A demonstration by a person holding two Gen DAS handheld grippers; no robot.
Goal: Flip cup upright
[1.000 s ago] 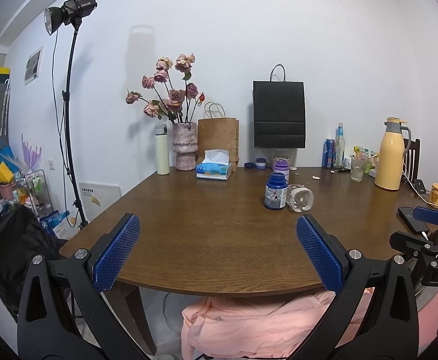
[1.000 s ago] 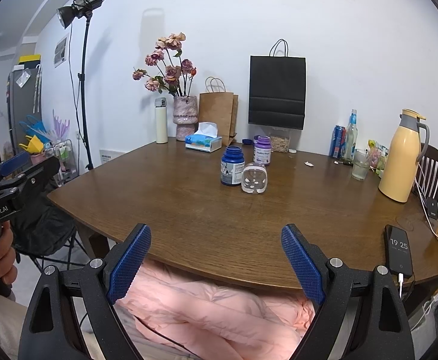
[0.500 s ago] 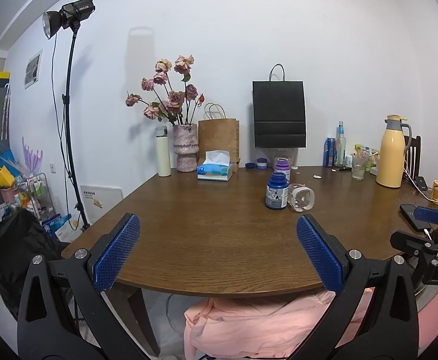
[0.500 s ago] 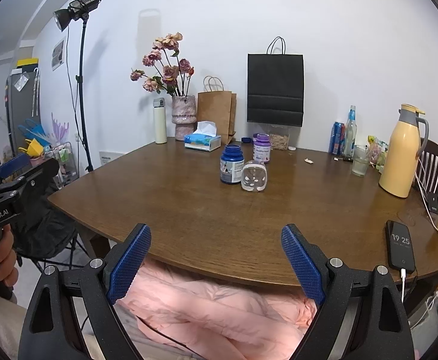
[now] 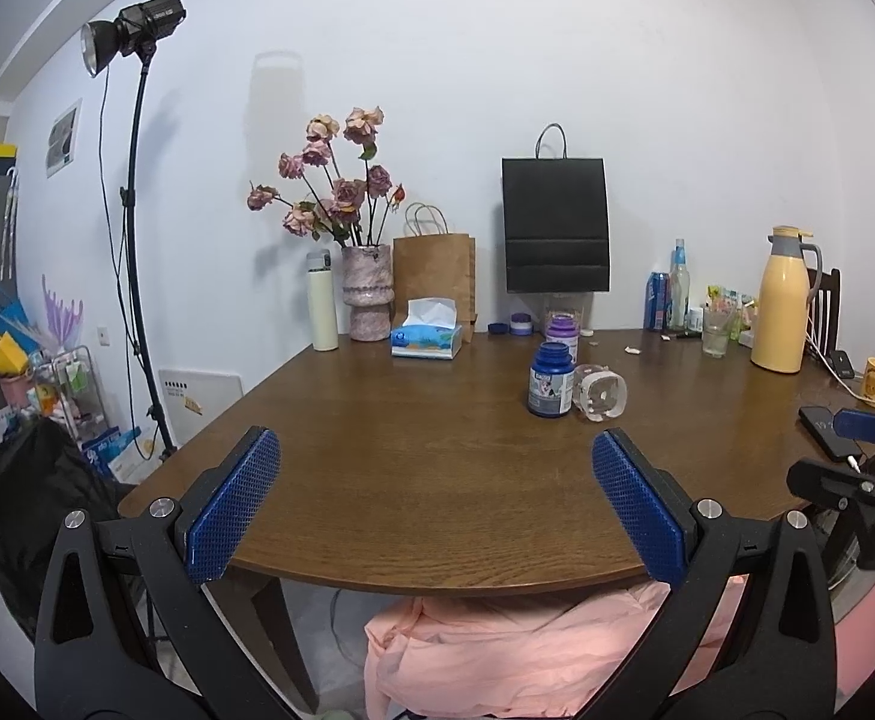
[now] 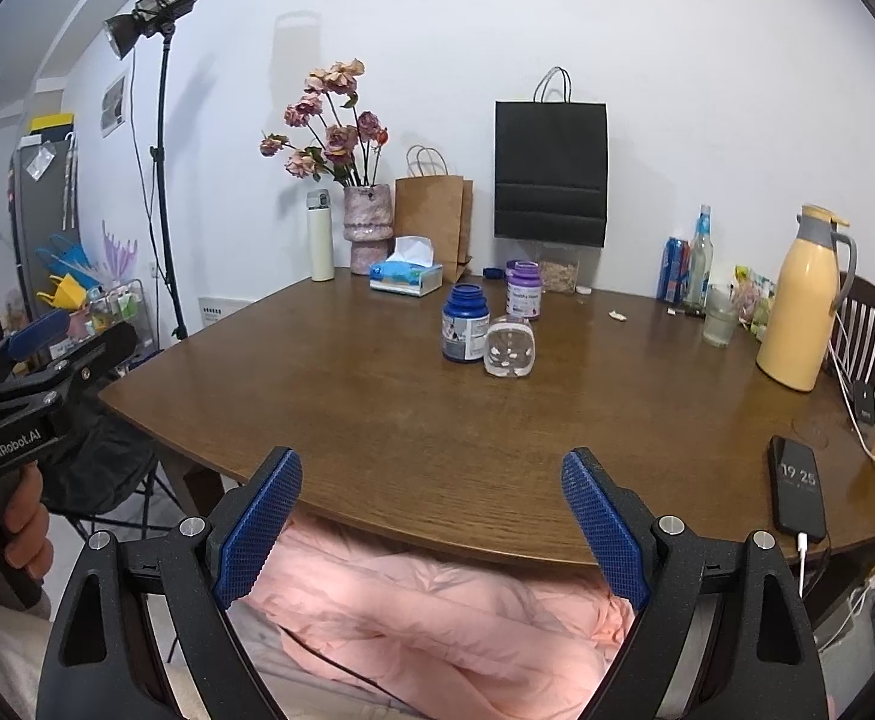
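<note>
Barely changed, cup [image 6: 509, 347] seemingly still sideways, both grippers spread.

Clear cup [image 6: 509, 347], blue jar [image 6: 465, 324], brown table [image 6: 377, 420], blue dimpled fingers [image 6: 260, 534].

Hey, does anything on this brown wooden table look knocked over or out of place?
Yes. The clear glass cup lies on its side on the wooden table, right beside the upright dark blue jar. Nothing appears spilled.

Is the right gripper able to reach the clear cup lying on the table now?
Probably yes. The right gripper is open, and bare table lies before the clear cup. Only the blue jar stands close on its left.
</note>
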